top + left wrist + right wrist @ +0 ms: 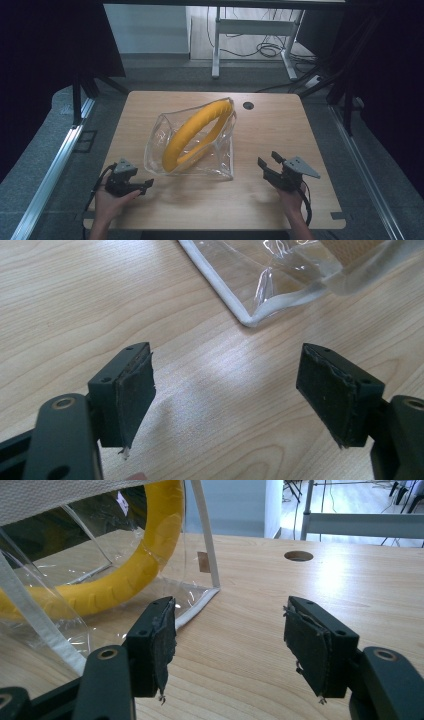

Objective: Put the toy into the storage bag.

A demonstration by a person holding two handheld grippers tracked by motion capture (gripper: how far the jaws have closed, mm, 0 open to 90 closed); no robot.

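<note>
A clear plastic bag (165,137) with white edging stands in the middle of the wooden table (270,130), and a yellow ring (192,132) leans inside it. My left gripper (145,186) rests open near the table's front left, just short of the bag's near-left corner (248,320). My right gripper (267,164) is open at the front right, a little to the right of the bag. In the right gripper view the yellow ring (145,560) shows through the bag's clear wall, and the bag's white-edged corner (212,591) lies just beyond the jaws. Neither gripper holds anything.
A round cable hole (248,105) sits in the tabletop at the back right, also seen as the hole (298,556) beyond my right gripper. Behind the table stands a white desk frame (252,27) with cables on the floor. Black curtains hang at both sides.
</note>
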